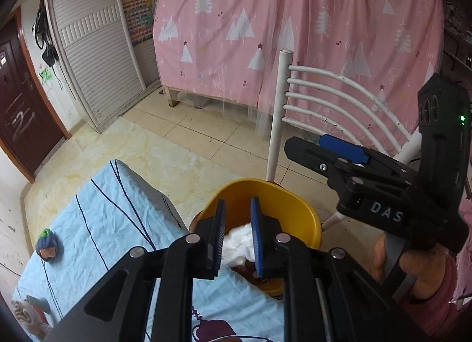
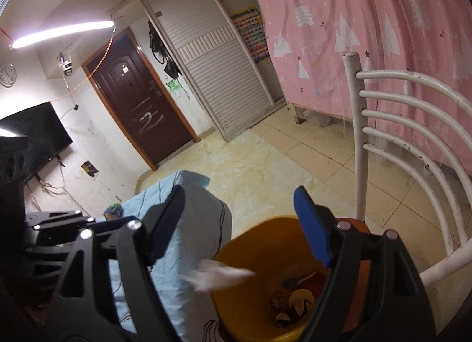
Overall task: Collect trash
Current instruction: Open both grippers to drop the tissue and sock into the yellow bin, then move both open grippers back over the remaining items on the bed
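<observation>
1. The left gripper (image 1: 238, 236), bottom centre, is open a little, its pads flanking but not visibly pinching the white tissue (image 1: 237, 246) over the yellow bin (image 1: 295, 209).
2. The right gripper (image 2: 239, 224), lower centre, gapes wide and empty; the tissue shows blurred at the bin's rim.

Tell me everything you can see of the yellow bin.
The yellow bin is a round, open-topped bucket that looks like smooth plastic, standing upright on the tiled floor between the blue-covered table and the white chair. Brown and tan scraps lie at its bottom. A white tissue, blurred in the right wrist view, is over its rim. The left gripper hangs above it.
</observation>
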Motion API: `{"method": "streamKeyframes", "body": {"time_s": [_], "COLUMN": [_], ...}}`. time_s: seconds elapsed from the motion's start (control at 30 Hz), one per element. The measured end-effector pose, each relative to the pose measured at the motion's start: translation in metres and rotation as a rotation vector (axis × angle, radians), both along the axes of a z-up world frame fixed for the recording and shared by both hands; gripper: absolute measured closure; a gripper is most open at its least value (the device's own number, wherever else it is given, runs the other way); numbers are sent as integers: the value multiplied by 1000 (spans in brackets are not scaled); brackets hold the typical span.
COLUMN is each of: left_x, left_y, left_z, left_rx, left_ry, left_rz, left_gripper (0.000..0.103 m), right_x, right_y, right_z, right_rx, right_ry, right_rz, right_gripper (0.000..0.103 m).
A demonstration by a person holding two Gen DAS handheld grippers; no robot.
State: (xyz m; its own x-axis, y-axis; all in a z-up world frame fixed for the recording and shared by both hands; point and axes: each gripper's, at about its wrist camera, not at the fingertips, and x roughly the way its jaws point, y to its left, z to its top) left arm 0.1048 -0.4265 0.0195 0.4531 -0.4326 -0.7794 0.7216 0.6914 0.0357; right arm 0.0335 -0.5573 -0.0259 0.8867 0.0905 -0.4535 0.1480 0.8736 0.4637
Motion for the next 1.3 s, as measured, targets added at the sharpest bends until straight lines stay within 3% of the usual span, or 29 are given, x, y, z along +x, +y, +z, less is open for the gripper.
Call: {"method": "streamKeyframes", "body": {"time_s": [0.37, 0.47, 0.57, 0.63, 0.73, 1.3], "left_x": [0, 1, 2, 1, -2, 17], "left_y": [49, 67, 88, 103, 127, 271], "left_z": [12, 17, 23, 27, 31, 41], "left_rx": [-15, -20, -24, -29, -32, -72], "left_ry": [-25, -37, -62, -77, -114, -140], "left_rz": [78, 105, 135, 150, 182, 427], "left_gripper": [93, 93, 81, 59, 50, 47], "right_x": [11, 15, 20, 25, 33, 59], "right_y": [34, 50, 70, 86, 107, 221], "right_z": [9, 10, 9, 7, 6, -1], "right_rx": [-43, -57, -69, -78, -89, -179], "right_ry": [11, 17, 31, 43, 56, 121], "right_rz": [65, 86, 121, 149, 193, 401], "right_gripper": [29, 24, 23, 23, 23, 19]}}
